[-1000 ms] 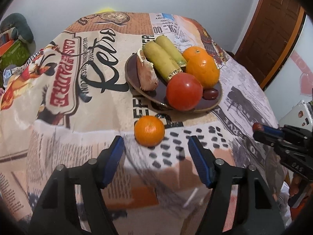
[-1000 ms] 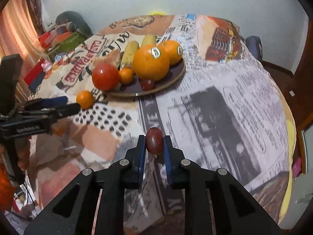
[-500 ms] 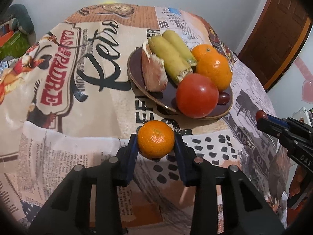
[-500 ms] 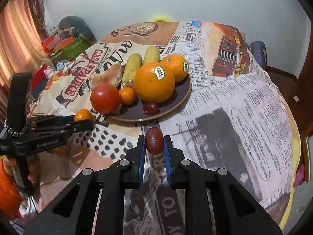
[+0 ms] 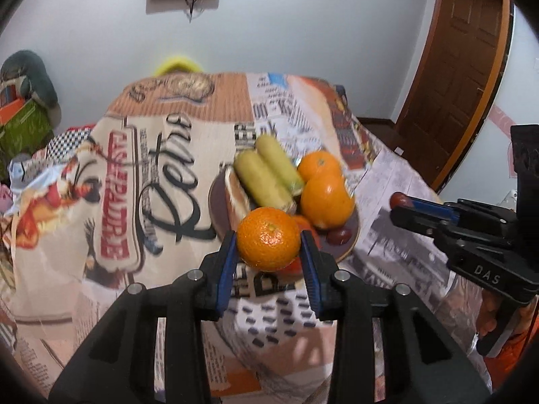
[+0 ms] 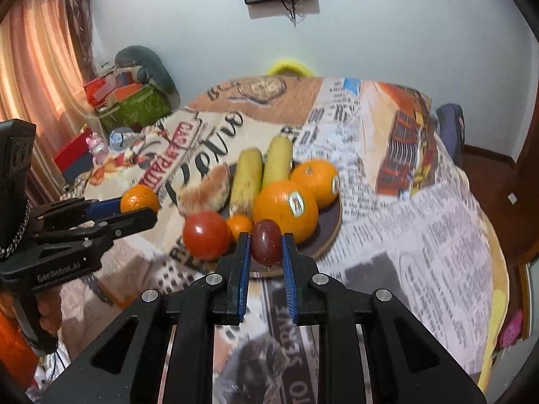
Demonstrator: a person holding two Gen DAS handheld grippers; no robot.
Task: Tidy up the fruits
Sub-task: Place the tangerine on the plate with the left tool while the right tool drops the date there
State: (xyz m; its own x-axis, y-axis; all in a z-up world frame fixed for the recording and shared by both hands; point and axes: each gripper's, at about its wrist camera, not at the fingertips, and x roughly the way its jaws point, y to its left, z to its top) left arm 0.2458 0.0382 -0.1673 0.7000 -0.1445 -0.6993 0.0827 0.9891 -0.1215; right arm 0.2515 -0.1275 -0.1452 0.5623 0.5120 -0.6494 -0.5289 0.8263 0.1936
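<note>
My left gripper (image 5: 268, 245) is shut on a small orange mandarin (image 5: 268, 238), lifted above the table in front of the brown plate (image 5: 215, 198). In the right wrist view my right gripper (image 6: 266, 247) is shut on a dark red oval fruit (image 6: 265, 241), held over the near rim of the plate (image 6: 331, 225). The plate holds two big oranges (image 6: 285, 206), two yellow-green cobs (image 6: 247, 180), a red tomato (image 6: 206, 234), a small mandarin (image 6: 240, 227), a brownish piece (image 6: 205, 192) and a small dark red fruit (image 5: 338, 235). The left gripper (image 6: 139, 208) shows at the left in that view.
A round table with a printed newspaper-style cloth (image 6: 438, 222) fills both views. Boxes and bags (image 6: 129, 101) are piled left of it by a curtain. A wooden door (image 5: 461, 77) stands at the right. A person's hand (image 5: 488, 313) grips the right tool's handle.
The left gripper closed around the mandarin on the cloth and lifted it off the table. The right gripper rose with the dark red fruit and came closer to the plate.
</note>
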